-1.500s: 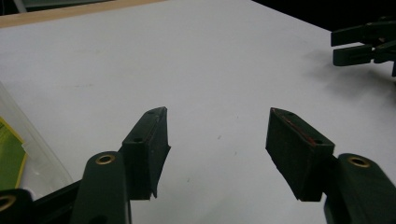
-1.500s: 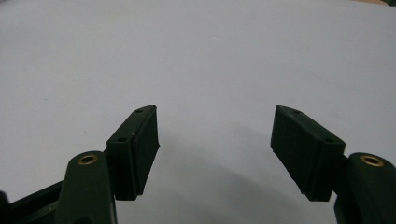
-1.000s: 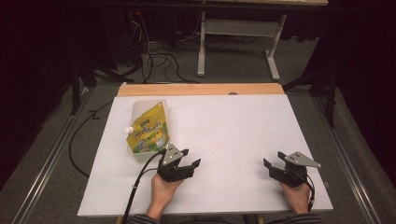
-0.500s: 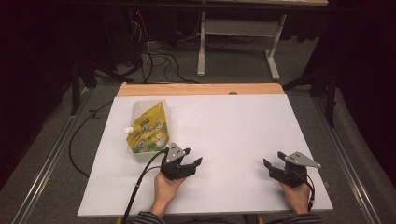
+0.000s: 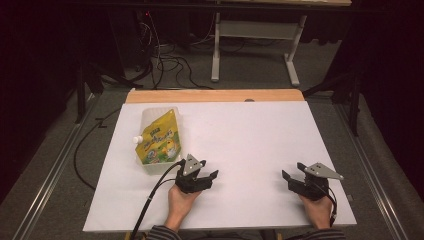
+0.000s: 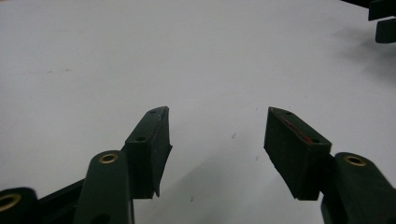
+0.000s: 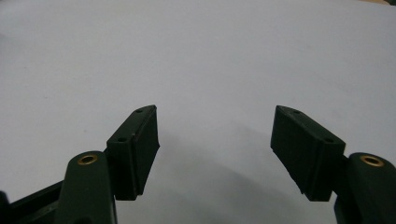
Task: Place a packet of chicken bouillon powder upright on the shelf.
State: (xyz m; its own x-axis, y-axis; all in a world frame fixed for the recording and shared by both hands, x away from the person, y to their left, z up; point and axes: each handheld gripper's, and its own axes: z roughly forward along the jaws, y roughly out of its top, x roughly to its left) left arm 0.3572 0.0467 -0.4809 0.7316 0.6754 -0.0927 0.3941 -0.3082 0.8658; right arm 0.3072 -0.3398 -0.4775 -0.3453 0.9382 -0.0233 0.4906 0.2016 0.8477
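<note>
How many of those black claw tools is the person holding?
2. The left gripper is near the table's front, just right of the yellow pouch; the right gripper is toward the front right corner. Both are open and empty.

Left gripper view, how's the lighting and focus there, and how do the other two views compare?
Left gripper view: the white table cover is evenly lit, soft shadows under the open jaws, near parts slightly blurred. Right gripper view: similar, with a broad soft shadow between the jaws. High view: bright table, dark surroundings, the yellow pouch shows mild glare.
</note>
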